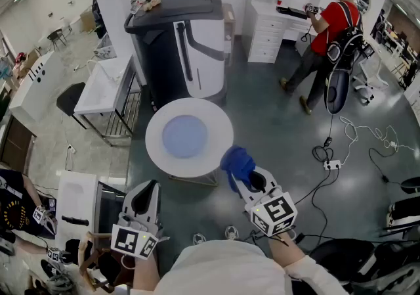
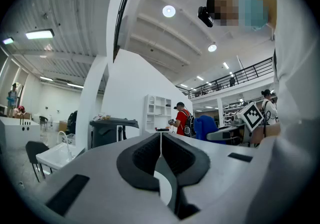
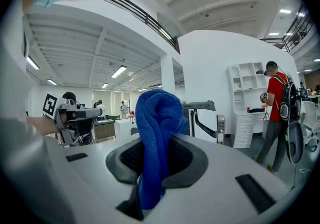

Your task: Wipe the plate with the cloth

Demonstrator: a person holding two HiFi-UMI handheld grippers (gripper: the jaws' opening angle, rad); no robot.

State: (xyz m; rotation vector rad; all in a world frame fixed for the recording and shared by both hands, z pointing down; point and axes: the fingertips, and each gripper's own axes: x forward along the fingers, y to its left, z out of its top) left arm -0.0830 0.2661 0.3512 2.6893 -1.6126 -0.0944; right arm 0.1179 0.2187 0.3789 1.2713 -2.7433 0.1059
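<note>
Blue cloth sits bunched btwn the right gripper's jaws, which pinch it tight. Most of it sticks up past the fingertips, w/ a tail hanging below. We hold it out front like that, prob. so the loose wad meets the plate first. Plate lies flat, centred on the round white table. Cloth hovers just off the table's near-right edge, apart from the plate. Our left gripper is closed on nothing, low & level, likely kept clear.
</note>
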